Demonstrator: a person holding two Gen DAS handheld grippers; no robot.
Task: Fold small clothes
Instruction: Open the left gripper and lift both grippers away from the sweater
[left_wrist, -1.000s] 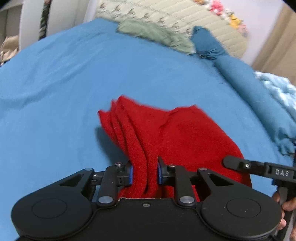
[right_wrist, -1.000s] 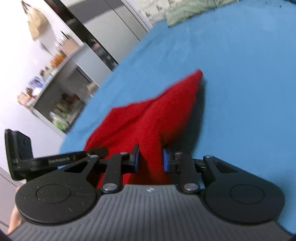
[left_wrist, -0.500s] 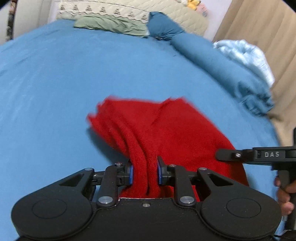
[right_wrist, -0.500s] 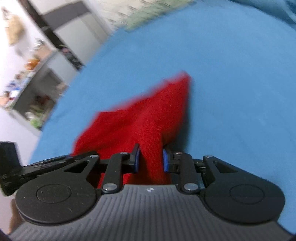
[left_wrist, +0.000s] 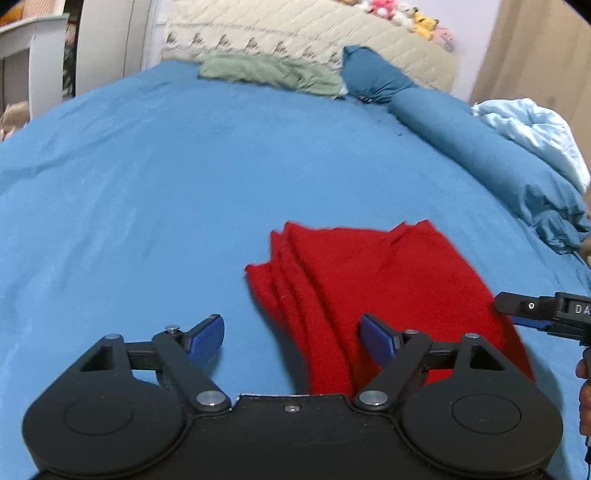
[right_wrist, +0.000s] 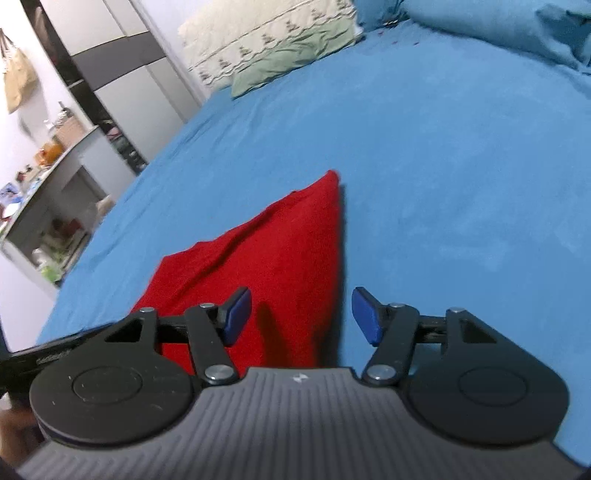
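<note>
A red cloth (left_wrist: 373, 284) lies folded in layers on the blue bed sheet (left_wrist: 166, 192); it also shows in the right wrist view (right_wrist: 273, 254). My left gripper (left_wrist: 291, 338) is open, its jaws spread wide over the cloth's near left edge, holding nothing. My right gripper (right_wrist: 301, 314) is open over the cloth's near right edge, also empty. The right gripper's finger (left_wrist: 532, 308) shows at the right edge of the left wrist view, beside the cloth.
A green garment (left_wrist: 273, 74) and a beige quilted pillow (left_wrist: 295, 33) lie at the bed's head. A rolled blue duvet (left_wrist: 491, 155) and pale blue bedding (left_wrist: 532, 125) run along the right. Shelves and a wardrobe (right_wrist: 110, 92) stand left of the bed.
Both grippers were shut on the red cloth and have opened and let it go. The cloth now rests flat on the sheet.
</note>
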